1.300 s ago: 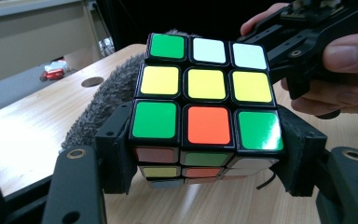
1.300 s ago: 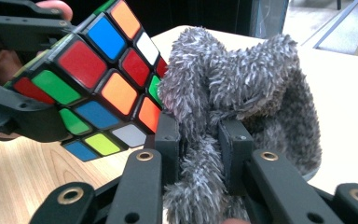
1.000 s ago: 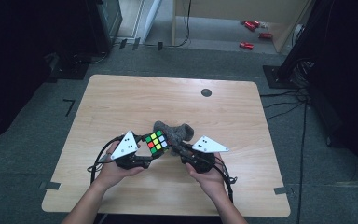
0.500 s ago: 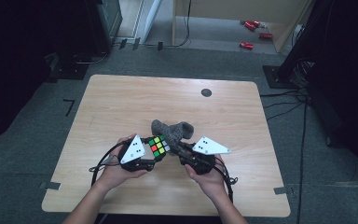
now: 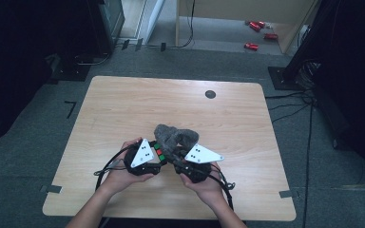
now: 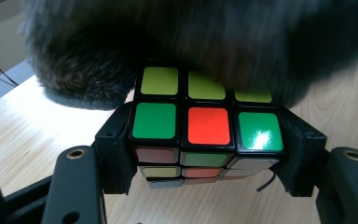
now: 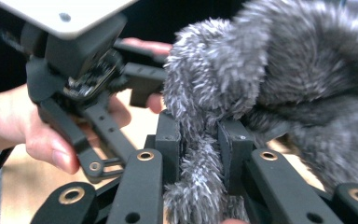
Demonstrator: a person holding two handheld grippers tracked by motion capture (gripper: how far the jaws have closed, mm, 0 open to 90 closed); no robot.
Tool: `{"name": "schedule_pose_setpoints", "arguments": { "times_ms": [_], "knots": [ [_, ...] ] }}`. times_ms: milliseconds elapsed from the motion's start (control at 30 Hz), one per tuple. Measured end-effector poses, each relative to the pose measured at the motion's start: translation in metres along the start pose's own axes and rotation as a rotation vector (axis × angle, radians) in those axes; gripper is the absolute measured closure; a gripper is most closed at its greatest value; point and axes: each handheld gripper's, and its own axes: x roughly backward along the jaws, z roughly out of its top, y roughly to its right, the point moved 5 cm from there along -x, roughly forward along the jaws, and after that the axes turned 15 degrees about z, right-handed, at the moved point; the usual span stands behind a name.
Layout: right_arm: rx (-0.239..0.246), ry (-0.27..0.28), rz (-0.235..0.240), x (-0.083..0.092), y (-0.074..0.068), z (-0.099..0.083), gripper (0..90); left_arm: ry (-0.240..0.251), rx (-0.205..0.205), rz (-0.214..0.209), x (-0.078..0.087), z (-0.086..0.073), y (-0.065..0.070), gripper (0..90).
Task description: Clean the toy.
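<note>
The puzzle cube [image 6: 205, 135] sits pinched between the left gripper's [image 6: 205, 154] jaws, and the grey furry cloth [image 5: 175, 138], which a second ago lay beyond it, now drapes over its far rows. The right gripper [image 7: 199, 154] is pressed together on a fold of that cloth, just beside the left one above the table [image 5: 123, 104]; the covering seems underway.

Both forearms enter from the near edge and angle inward. The left gripper [image 6: 205, 154] is held level, its jaws partly closed and clamped on the cube [image 6: 205, 126]. The right gripper [image 7: 200, 154] faces it at close range, jaws nearly closed and pinching the grey furry toy [image 7: 261, 84].
</note>
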Motion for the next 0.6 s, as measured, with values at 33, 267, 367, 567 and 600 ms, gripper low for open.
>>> {"name": "schedule_pose_setpoints", "arguments": {
  "times_ms": [33, 267, 367, 567, 600],
  "knots": [
    [-0.007, -0.004, 0.012, -0.004, -0.002, -0.002, 74.5, -0.008, -0.014, 0.009, -0.001, 0.0, 0.002, 35.2],
    [-0.034, -0.002, 0.051, -0.008, -0.004, -0.004, 74.6, 0.002, 0.017, -0.005, 0.001, 0.001, 0.0, 35.2],
    [-0.012, 0.021, -0.018, 0.004, 0.007, 0.0, 74.6, 0.003, 0.031, -0.005, 0.002, 0.002, -0.002, 35.2],
    [-0.047, 0.022, -0.026, 0.004, 0.008, -0.003, 74.3, -0.008, 0.026, 0.003, 0.0, 0.001, -0.001, 35.2],
    [-0.041, 0.016, -0.016, 0.0, 0.004, -0.003, 74.3, -0.009, 0.016, 0.004, -0.001, 0.002, 0.0, 35.2]
  ]
}}
